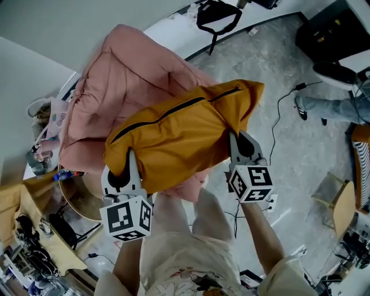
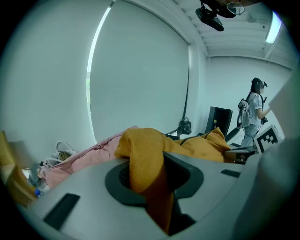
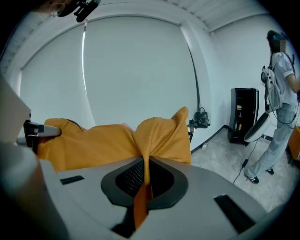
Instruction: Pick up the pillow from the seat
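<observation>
A mustard-yellow pillow [image 1: 179, 136] with a black zipper hangs in the air above the pink padded seat [image 1: 121, 87]. My left gripper [image 1: 122, 173] is shut on the pillow's lower left corner, and a thick fold of yellow cloth [image 2: 147, 173] fills its jaws. My right gripper [image 1: 243, 151] is shut on the pillow's right end, pinching a thin fold of the cloth [image 3: 145, 164]. In the right gripper view the pillow [image 3: 108, 140] stretches away to the left toward the other gripper.
The pink seat [image 2: 89, 154] lies below and behind the pillow. A person [image 3: 279, 98] stands at the right on the grey floor [image 1: 289, 139]. Cables [image 1: 280, 110], a black stand [image 1: 217, 17] and a cluttered table [image 1: 34, 231] lie around.
</observation>
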